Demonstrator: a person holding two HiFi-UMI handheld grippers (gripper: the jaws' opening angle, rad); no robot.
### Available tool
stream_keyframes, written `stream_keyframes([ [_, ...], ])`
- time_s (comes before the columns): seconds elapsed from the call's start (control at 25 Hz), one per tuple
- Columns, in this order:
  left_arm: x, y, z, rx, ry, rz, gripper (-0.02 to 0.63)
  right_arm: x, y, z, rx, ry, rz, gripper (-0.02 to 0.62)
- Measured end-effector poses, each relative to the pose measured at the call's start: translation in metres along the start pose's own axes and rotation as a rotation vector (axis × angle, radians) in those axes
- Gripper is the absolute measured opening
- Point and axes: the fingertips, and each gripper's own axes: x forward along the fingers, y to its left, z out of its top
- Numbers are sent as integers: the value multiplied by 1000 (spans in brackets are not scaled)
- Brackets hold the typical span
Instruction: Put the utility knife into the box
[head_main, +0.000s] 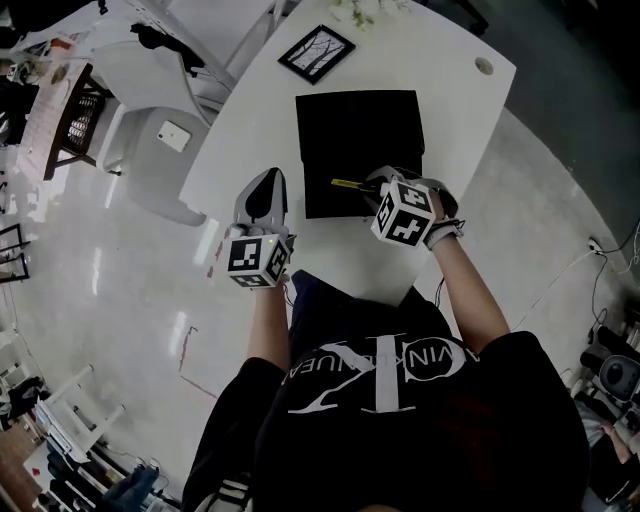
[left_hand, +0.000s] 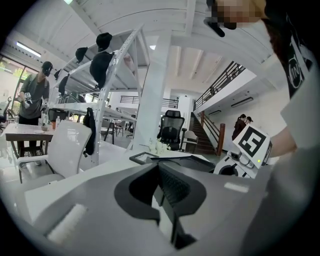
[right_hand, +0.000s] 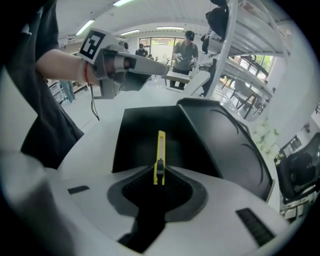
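**Knife in my right hand-held gripper, over the open box**

Position: my right hand-held gripper (head_main: 378, 184) is clenched on the slim yellow plastic utility knife (head_main: 349, 184). The pads pinch it near the black slider, and most of the body sticks out ahead of the jaws. It hangs over the near part of the flat black open box (head_main: 360, 125) on the white curved surface (head_main: 250, 130). I cannot tell whether the far end touches the box floor.

Left hand-held gripper (head_main: 266, 185): jaws drawn together on nothing, parked beside the box's left edge.

Handling, as I judge it:
- Light, stiff and narrow, so it needs little squeeze.
- The smooth plastic sides could swivel in the pads if bumped.
- No blade steel shows beyond the yellow, but I can't be sure it is retracted, so I'd treat that end as sharp.
- The best hold is mid-body at the slider, across the flat faces — roughly where I have it.
- I'd lower it flat before letting go, since a drop could skid it on the dark lining.

Writing:
- Nothing legible on the knife or box.
- The marker cubes carry black-and-white squares only.
- My black shirt has large white lettering — only partly readable from above.
- A small black-framed picture (head_main: 316, 53) sits beyond the box, with no text I can make out.
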Motion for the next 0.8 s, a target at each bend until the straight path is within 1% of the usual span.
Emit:
stream_keyframes([
  [0.12, -10, 7, -4, -10, 2, 25, 9, 5, 1, 2, -23, 18, 3, 75],
  [0.44, -26, 20, -4, -23, -12, 56, 9, 12, -1, -2, -15, 51, -8, 75],
  [0.64, -29, 21, -4, -26, -11, 50, 9, 11, -2, 0, 14, 44, -18, 77],
  [0.8, -28, 21, -3, -23, -9, 36, 9, 9, -1, 2, 42, 28, -19, 92],
])
